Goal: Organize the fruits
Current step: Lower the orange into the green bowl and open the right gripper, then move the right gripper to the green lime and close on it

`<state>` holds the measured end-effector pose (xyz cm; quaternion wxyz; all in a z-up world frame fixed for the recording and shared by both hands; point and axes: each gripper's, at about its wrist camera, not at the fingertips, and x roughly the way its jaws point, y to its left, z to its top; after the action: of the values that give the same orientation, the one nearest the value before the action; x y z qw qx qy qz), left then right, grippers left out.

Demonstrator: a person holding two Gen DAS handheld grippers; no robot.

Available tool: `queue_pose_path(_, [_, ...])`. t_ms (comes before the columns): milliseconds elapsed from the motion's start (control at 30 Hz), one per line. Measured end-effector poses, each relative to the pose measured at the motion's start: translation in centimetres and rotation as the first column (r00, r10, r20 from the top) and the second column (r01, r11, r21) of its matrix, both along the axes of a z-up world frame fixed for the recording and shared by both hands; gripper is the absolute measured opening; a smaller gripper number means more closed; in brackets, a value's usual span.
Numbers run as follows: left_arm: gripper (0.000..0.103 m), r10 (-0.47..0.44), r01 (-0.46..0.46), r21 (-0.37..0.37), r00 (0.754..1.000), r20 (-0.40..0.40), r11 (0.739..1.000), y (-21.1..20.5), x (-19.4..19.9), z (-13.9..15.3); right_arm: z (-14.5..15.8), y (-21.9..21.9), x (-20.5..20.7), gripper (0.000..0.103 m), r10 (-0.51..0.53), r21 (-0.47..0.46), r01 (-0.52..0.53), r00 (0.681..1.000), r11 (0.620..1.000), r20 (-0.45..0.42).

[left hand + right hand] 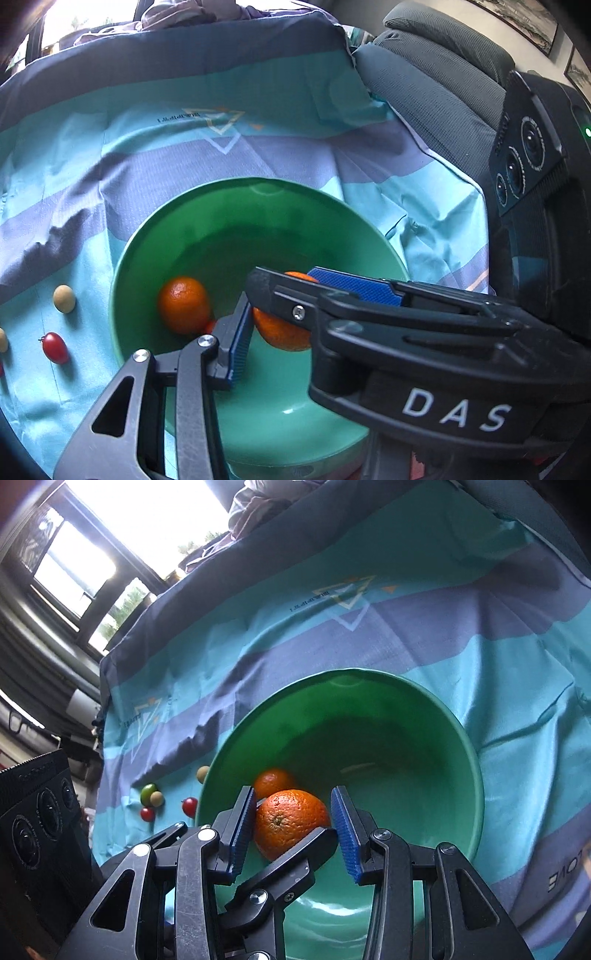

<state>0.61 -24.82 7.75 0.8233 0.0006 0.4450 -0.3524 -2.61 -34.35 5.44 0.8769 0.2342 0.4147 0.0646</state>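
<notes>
A green bowl (258, 206) sits on a teal and purple cloth and holds two oranges. In the left wrist view one orange (183, 304) lies at the bowl's left; the other orange (282, 332) is partly hidden behind the right gripper, whose blue-padded finger (354, 284) crosses in front. My left gripper's one visible pad (240, 339) is beside that orange. In the right wrist view my right gripper (295, 827) is open around the near orange (291, 819) inside the bowl (461, 746); the second orange (273, 781) lies behind it.
On the cloth left of the bowl lie a red cherry tomato (55, 347), a beige round fruit (64, 299), and, in the right wrist view, a green fruit (148, 793) and more small tomatoes (189, 805). A grey sofa (436, 74) is at the right.
</notes>
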Motion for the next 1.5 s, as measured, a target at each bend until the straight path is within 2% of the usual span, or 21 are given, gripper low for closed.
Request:
queue_pose_path(133, [0.042, 0.006, -0.007, -0.011, 1.0, -0.031, 1.0, 0.0, 0.1, -0.5, -0.5, 0.0, 0.3, 0.045, -0.005, -0.005, 0.005, 1.0, 1.0, -0.03])
queue_pose_path(233, [0.043, 0.015, -0.015, -0.032, 1.0, -0.002, 0.999, 0.6, -0.3, 0.4, -0.1, 0.1, 0.1, 0.045, -0.013, -0.008, 0.012, 1.0, 1.0, -0.02])
queue_pose_path(300, [0.047, 0.016, -0.015, -0.036, 0.999, 0.043, 0.999, 1.4, -1.0, 1.6, 0.5, 0.2, -0.3, 0.045, -0.024, -0.008, 0.024, 1.0, 1.0, 0.011])
queue_pose_path(333, [0.055, 0.021, -0.019, -0.039, 0.998, 0.056, 0.999, 1.9, -1.2, 1.9, 0.9, 0.3, -0.5, 0.045, -0.023, -0.006, 0.024, 0.999, 1.0, 0.029])
queue_pose_path(367, [0.062, 0.03, -0.027, -0.043, 0.997, 0.071, 0.999, 2.7, -1.4, 2.3, 1.1, 0.5, -0.7, 0.047, -0.023, -0.008, 0.024, 0.999, 1.0, 0.043])
queue_pose_path(433, [0.062, 0.054, -0.051, -0.037, 0.994, 0.095, 0.998, 4.5, -1.8, 3.0, 1.8, 1.0, -1.0, 0.058, -0.027, -0.029, 0.029, 0.997, 0.999, 0.077])
queue_pose_path(600, [0.066, 0.173, -0.171, -0.024, 0.979, 0.107, 0.985, 10.8, -1.6, 4.1, 3.6, 3.6, -1.3, 0.06, -0.025, -0.139, 0.044, 0.99, 0.989, 0.137])
queue_pose_path(700, [0.066, 0.291, -0.292, -0.01, 0.95, 0.111, 0.956, 16.1, -1.1, 4.2, 4.2, 5.4, -1.2, 0.06, -0.017, -0.204, 0.049, 0.988, 0.978, 0.157])
queue_pose_path(833, [0.068, 0.394, -0.394, -0.024, 0.911, 0.126, 0.919, 22.9, -0.7, 3.8, 4.7, 8.3, -1.1, 0.06, 0.027, -0.266, 0.025, 0.982, 0.964, 0.188])
queue_pose_path(867, [0.068, 0.439, -0.439, -0.029, 0.89, 0.127, 0.898, 24.9, -0.3, 3.4, 4.8, 9.0, -1.0, 0.06, 0.04, -0.276, 0.016, 0.98, 0.961, 0.195])
queue_pose_path(900, [0.068, 0.488, -0.486, -0.04, 0.866, 0.114, 0.873, 26.6, 0.0, 3.0, 4.8, 9.7, -1.0, 0.06, 0.055, -0.286, 0.004, 0.979, 0.958, 0.198])
queue_pose_path(967, [0.067, 0.548, -0.547, -0.042, 0.834, 0.064, 0.836, 28.7, 1.0, 2.3, 4.7, 11.4, -0.7, 0.06, 0.093, -0.305, -0.028, 0.975, 0.952, 0.201])
queue_pose_path(1033, [0.067, 0.567, -0.565, -0.045, 0.823, 0.035, 0.824, 30.2, 1.8, 1.7, 4.4, 12.8, -0.2, 0.06, 0.124, -0.311, -0.06, 0.974, 0.949, 0.19])
queue_pose_path(1133, [0.066, 0.588, -0.589, -0.047, 0.808, -0.032, 0.807, 31.5, 3.2, 0.3, 3.8, 15.0, 1.3, 0.06, 0.181, -0.274, -0.137, 0.973, 0.952, 0.142])
queue_pose_path(1200, [0.066, 0.593, -0.597, -0.046, 0.801, -0.081, 0.801, 32.1, 4.2, -0.7, 3.4, 16.2, 2.6, 0.06, 0.21, -0.21, -0.187, 0.973, 0.96, 0.092])
queue_pose_path(1300, [0.066, 0.602, -0.608, -0.029, 0.791, -0.105, 0.794, 32.0, 5.3, -1.6, 2.8, 18.3, 5.1, 0.06, 0.271, -0.079, -0.268, 0.962, 0.96, 0.026])
queue_pose_path(1400, [0.063, 0.59, -0.595, -0.007, 0.8, -0.108, 0.804, 31.6, 5.9, -2.7, 2.0, 20.9, 8.0, 0.06, 0.323, -0.009, -0.324, 0.946, 0.946, -0.04])
queue_pose_path(1500, [0.053, 0.585, -0.59, 0.003, 0.8, -0.131, 0.807, 31.4, 6.8, -3.9, 1.0, 23.5, 10.7, 0.06, 0.351, 0.021, -0.351, 0.931, 0.936, -0.102])
